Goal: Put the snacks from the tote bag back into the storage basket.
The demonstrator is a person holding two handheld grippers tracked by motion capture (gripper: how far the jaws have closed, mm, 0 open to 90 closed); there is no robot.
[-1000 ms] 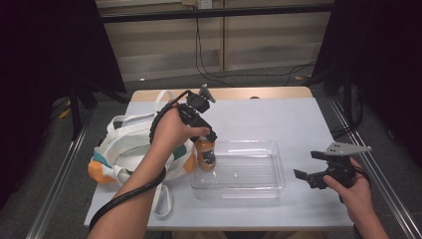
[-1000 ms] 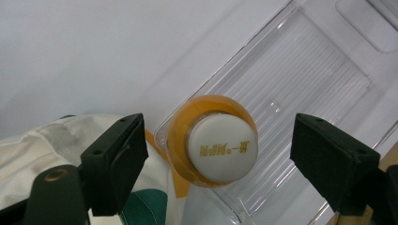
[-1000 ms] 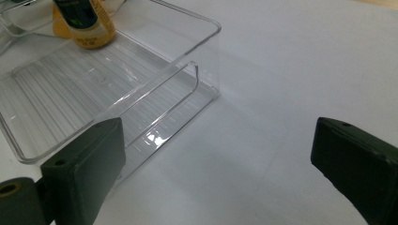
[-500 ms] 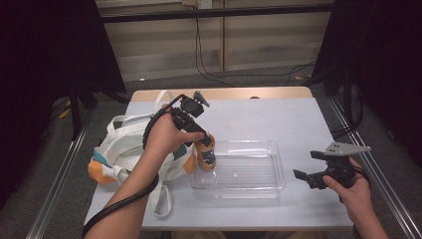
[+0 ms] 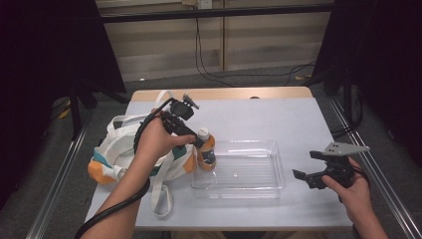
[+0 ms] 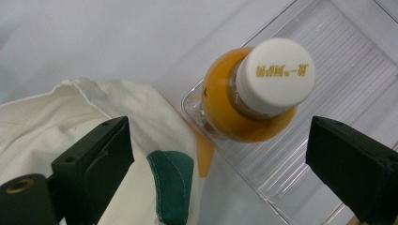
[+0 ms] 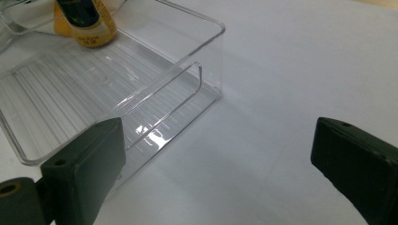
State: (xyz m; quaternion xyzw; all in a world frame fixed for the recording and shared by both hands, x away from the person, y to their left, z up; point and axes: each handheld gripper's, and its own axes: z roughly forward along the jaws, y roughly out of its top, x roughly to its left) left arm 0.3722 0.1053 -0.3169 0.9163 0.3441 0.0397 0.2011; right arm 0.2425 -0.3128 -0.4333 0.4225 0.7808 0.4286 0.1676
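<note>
An orange drink bottle (image 5: 206,150) with a white cap (image 6: 275,75) stands upright in the left end of a clear plastic tray (image 5: 249,172). My left gripper (image 5: 195,141) hovers just left of and above the cap. Its jaws have just been opening, and in the left gripper view (image 6: 225,168) they stand wide apart, with nothing between the pads and the bottle farther below. My right gripper (image 5: 304,173) rests open on the table right of the tray. In the right gripper view (image 7: 220,173) the tray's near corner (image 7: 206,61) and the bottle's base (image 7: 87,26) lie ahead of its jaws.
A white cloth bag (image 5: 117,147) with green and orange patches and loose straps lies on the table's left side, against the tray's left end (image 6: 197,101). Bare white tabletop (image 5: 259,119) stretches behind and to the right of the tray. Dark frames flank the table.
The left hand has drawn back to the left, off the bottle, and its jaws have spread. The bottle stays standing in the tray. The right hand has not moved.
</note>
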